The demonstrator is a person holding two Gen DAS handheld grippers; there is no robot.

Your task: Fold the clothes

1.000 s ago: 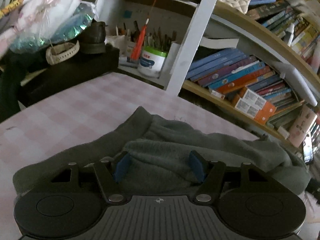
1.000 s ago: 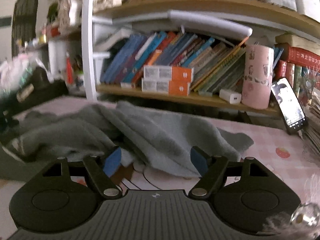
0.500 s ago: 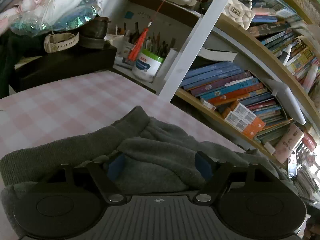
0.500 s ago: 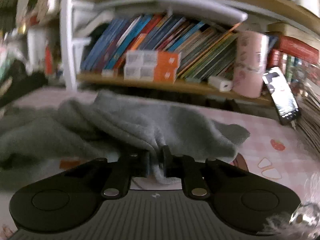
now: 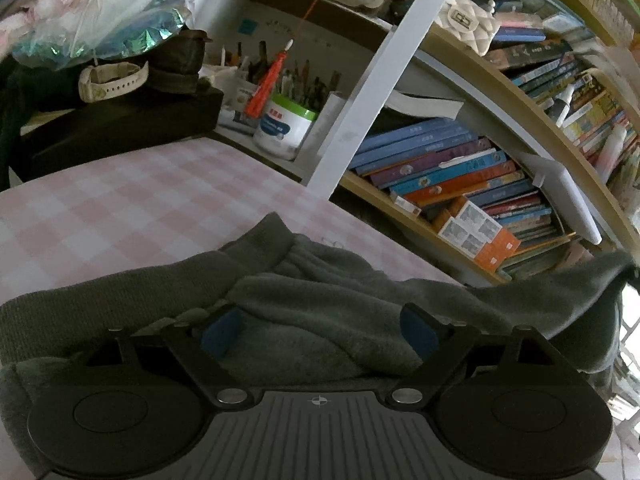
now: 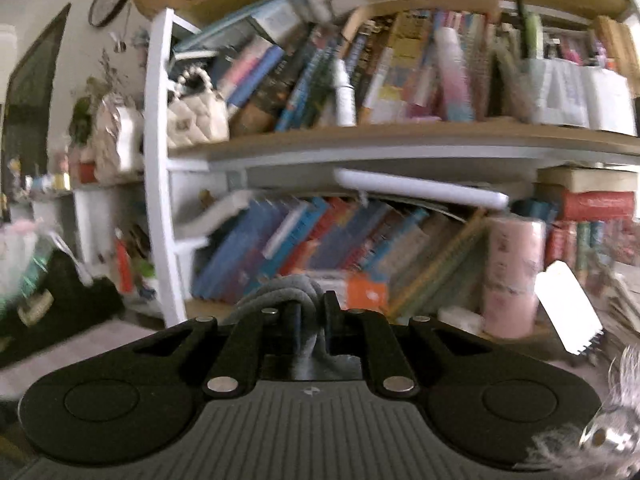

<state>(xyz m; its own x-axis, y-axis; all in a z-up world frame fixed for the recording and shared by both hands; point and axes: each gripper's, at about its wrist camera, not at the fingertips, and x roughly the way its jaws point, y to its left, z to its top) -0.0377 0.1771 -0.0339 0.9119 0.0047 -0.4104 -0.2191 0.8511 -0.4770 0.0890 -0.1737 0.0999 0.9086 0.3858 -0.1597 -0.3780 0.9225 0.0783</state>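
Rumpled grey fleece garment (image 5: 320, 312) on pink-checked tabletop (image 5: 120, 200), no neat fold visible; left gripper (image 5: 320, 330) jaws opening, fleece between, unpinched; right gripper (image 6: 312, 320) pressed together on fleece edge, raised; judged early, most folding left.

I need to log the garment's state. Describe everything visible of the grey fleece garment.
The grey fleece garment is soft, fuzzy, with a ribbed band along its left side. It lies rumpled on the pink checked tablecloth. The left gripper is opening above it, pads off the cloth. The right gripper is shut on a bunched fold, which rises at the left view's right edge.
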